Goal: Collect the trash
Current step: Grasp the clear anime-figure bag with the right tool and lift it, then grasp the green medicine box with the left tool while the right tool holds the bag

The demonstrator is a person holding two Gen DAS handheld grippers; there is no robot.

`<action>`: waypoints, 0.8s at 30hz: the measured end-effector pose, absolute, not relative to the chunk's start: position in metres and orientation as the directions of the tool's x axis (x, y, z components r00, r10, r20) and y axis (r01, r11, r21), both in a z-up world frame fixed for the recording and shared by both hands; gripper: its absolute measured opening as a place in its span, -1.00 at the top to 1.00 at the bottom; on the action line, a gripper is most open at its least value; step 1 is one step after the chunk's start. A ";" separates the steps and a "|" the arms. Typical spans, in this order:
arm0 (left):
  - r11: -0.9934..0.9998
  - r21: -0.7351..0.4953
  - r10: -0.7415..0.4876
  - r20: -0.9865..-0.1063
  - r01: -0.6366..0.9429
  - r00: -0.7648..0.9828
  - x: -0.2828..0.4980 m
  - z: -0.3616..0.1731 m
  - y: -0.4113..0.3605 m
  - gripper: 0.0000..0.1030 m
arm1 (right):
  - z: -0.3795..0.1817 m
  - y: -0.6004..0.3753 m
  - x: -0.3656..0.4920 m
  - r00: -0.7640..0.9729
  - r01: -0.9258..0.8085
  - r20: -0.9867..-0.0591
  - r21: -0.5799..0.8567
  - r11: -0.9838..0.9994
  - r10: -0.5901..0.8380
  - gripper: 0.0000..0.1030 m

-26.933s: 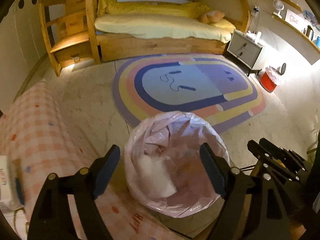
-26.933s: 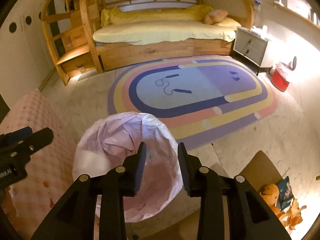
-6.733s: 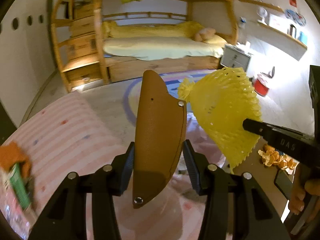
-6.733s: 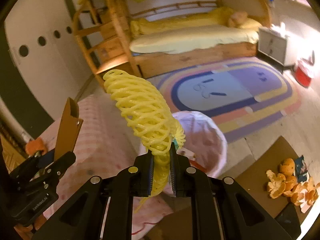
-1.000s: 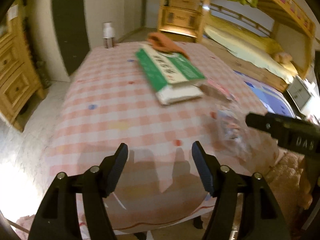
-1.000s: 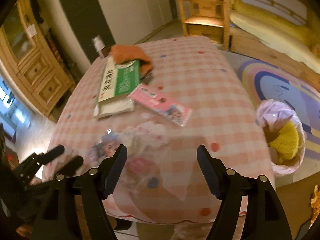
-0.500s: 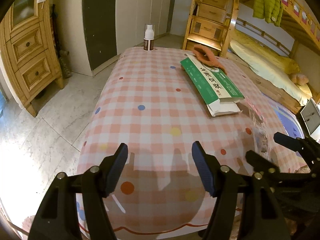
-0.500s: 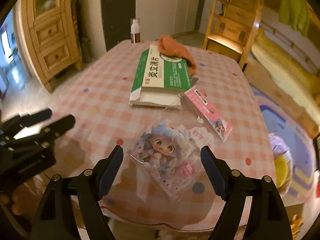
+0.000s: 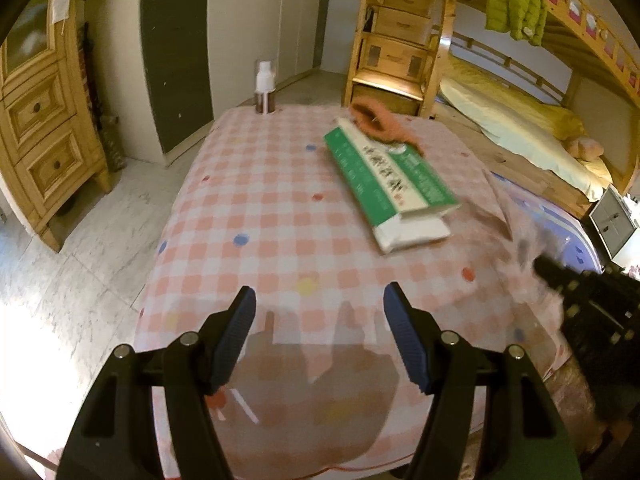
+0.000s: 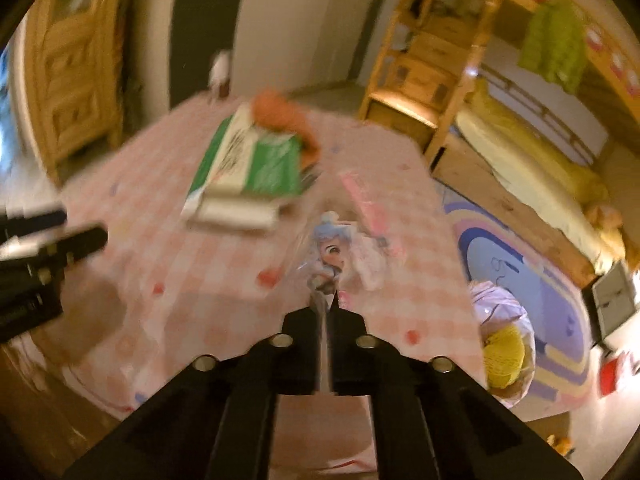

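My right gripper [image 10: 326, 300] is shut on the near edge of a clear plastic toy package [image 10: 332, 252] with a blue-haired doll picture, held over the pink checked table [image 10: 192, 292]. In the left wrist view the right gripper [image 9: 560, 280] appears blurred at the right with the package [image 9: 524, 248]. My left gripper [image 9: 319, 320] is open and empty above the table's near end. A green and white box [image 9: 388, 184] lies mid-table with an orange cloth [image 9: 376, 120] behind it. A pink card [image 10: 368, 196] lies next to the box. The lined trash bin [image 10: 500, 344] stands on the floor to the right, holding yellow netting.
A small spray bottle [image 9: 265, 88] stands at the table's far edge. A wooden cabinet [image 9: 44, 120] is on the left. A bunk bed [image 9: 520, 128] with stair drawers is behind. A coloured rug [image 10: 520, 256] and a red bin [image 10: 612, 372] are on the floor.
My right gripper has come down and closed on the doll package, which lay flat on the table half a second ago. The left gripper has stayed open and shifted slightly.
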State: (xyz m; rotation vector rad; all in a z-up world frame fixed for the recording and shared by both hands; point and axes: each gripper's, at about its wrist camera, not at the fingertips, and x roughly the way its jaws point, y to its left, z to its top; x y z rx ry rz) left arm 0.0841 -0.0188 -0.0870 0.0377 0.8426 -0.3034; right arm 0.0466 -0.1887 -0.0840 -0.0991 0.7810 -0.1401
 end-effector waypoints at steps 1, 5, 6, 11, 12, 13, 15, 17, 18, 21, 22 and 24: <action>0.955 -0.081 -0.251 -0.735 0.286 0.630 0.087 -0.083 -0.023 -0.25 | -0.078 -0.200 0.047 0.720 0.092 -0.683 -0.086 0.992 -0.126 0.99; 0.944 -0.075 -0.275 -0.718 0.321 0.640 0.101 -0.071 -0.041 -0.25 | -0.057 -0.239 0.050 0.789 0.093 -0.613 0.065 0.994 -0.034 0.99; 0.944 -0.074 -0.276 -0.715 0.323 0.642 0.106 -0.069 -0.046 -0.25 | -0.055 -0.247 0.053 0.801 0.089 -0.599 0.086 0.992 -0.020 0.99; 0.934 -0.082 -0.294 -0.728 0.346 0.620 0.126 -0.075 -0.070 -0.25 | -0.064 -0.272 0.065 0.815 0.106 -0.579 0.147 0.983 -0.001 0.99; 0.936 -0.080 -0.287 -0.739 0.343 0.610 0.132 -0.080 -0.076 -0.25 | -0.067 -0.273 0.065 0.814 0.114 -0.581 0.152 0.982 -0.004 0.99; 0.937 -0.081 -0.283 -0.745 0.339 0.604 0.136 -0.082 -0.079 -0.25 | -0.070 -0.275 0.066 0.813 0.118 -0.582 0.159 0.980 -0.003 0.99; 0.938 -0.097 -0.287 -0.757 0.333 0.588 0.143 -0.088 -0.084 -0.25 | -0.078 -0.278 0.068 0.806 0.121 -0.592 0.173 0.978 0.005 0.99; 0.941 -0.105 -0.283 -0.768 0.322 0.575 0.153 -0.093 -0.091 -0.25 | -0.083 -0.276 0.071 0.797 0.118 -0.604 0.179 0.977 0.015 0.98; 0.942 -0.108 -0.280 -0.775 0.318 0.566 0.157 -0.096 -0.094 -0.29 | -0.083 -0.275 0.070 0.797 0.114 -0.603 0.179 0.977 0.017 0.98; 0.944 -0.120 -0.278 -0.787 0.307 0.550 0.168 -0.103 -0.097 -0.37 | -0.083 -0.274 0.071 0.797 0.102 -0.603 0.179 0.979 0.027 0.98; 0.943 -0.131 -0.285 -0.791 0.306 0.542 0.172 -0.106 -0.097 -0.37 | -0.083 -0.273 0.071 0.796 0.100 -0.604 0.177 0.979 0.027 0.98; 0.941 -0.157 -0.299 -0.798 0.298 0.524 0.178 -0.112 -0.096 -0.37 | -0.083 -0.273 0.071 0.797 0.096 -0.604 0.178 0.979 0.031 0.98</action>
